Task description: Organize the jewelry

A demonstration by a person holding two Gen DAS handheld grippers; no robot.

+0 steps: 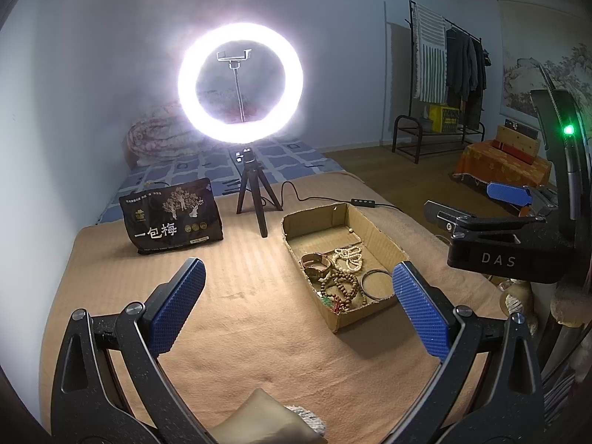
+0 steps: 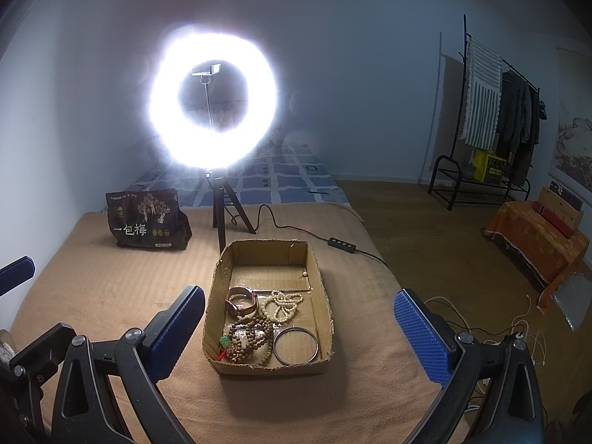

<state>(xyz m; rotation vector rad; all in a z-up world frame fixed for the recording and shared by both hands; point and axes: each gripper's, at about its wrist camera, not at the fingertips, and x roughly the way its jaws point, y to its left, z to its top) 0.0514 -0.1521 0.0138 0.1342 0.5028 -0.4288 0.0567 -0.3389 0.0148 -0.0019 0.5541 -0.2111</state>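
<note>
A shallow cardboard box [image 2: 323, 307] [image 1: 384, 238] sits on the tan blanket. It holds a watch [image 2: 242, 301] [image 1: 316, 264], a white bead necklace [image 2: 283, 305] [image 1: 347, 257], brown wooden beads [image 2: 251, 336] [image 1: 342, 288] with a green and red charm [image 2: 224, 344], and a silver bangle [image 2: 296, 346] [image 1: 375, 283]. My right gripper [image 2: 299, 336] is open and empty, just in front of the box. My left gripper [image 1: 299, 309] is open and empty, to the left of the box. The right gripper also shows in the left wrist view [image 1: 477, 203].
A lit ring light on a tripod [image 2: 214, 100] [image 1: 240, 81] stands behind the box, its cable and switch [image 2: 342, 244] trailing right. A black snack bag [image 2: 146, 220] [image 1: 172, 216] stands at the back left. The blanket's right edge drops to a wooden floor [image 2: 425, 229].
</note>
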